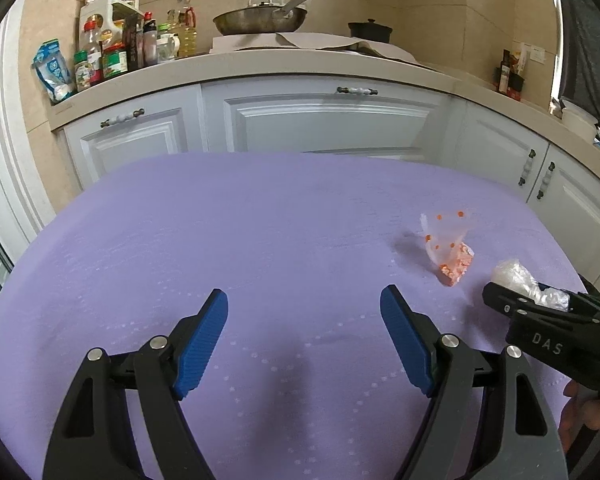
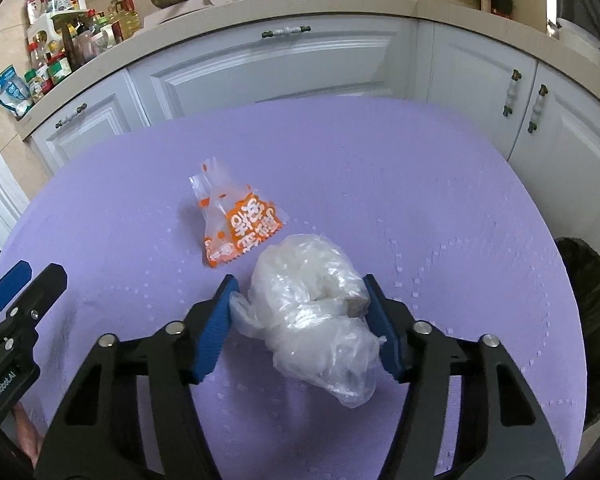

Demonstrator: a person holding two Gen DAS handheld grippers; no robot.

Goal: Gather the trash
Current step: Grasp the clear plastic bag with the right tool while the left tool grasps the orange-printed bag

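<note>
A purple cloth (image 1: 220,240) covered the table. Behind it stood white cabinets (image 1: 324,120), with a frying pan (image 1: 260,20) and crowded bottles (image 1: 116,52) on the counter.

The tablecloth (image 2: 340,168) was lilac with faint dotted curves; the wrapper (image 2: 236,226) orange with white lettering; the bag (image 2: 316,308) clear; gripper pads (image 1: 202,344) blue.

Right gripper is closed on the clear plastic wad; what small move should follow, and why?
Probably carry it right, toward the black-lined bin at the table edge. The right gripper grips the crumpled clear bag; the orange snack wrapper lies untouched, and the left gripper is open and empty.
</note>
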